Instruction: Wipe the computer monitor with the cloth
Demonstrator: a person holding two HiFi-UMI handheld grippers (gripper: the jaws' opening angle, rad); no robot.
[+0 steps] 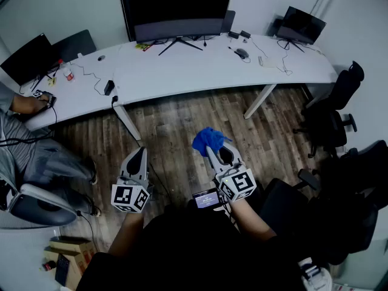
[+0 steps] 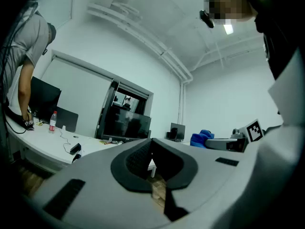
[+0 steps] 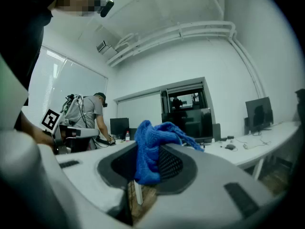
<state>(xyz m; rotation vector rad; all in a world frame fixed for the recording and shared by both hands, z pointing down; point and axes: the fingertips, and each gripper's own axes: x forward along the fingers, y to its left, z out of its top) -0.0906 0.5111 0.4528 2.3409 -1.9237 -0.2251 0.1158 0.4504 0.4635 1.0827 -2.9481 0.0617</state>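
A person stands on a wood floor, well back from a long white surface. The computer monitor stands at the surface's far edge, near its middle. The right gripper has its jaws clamped on a blue cloth, pinching a bunched fold. The rest of the cloth puffs out above and ahead of the tips. The cloth looks soft, light and floppy, so a firm pinch on a thick fold likely suits it. The left gripper has its jaws together with nothing between them. The cloth is well apart from the monitor.
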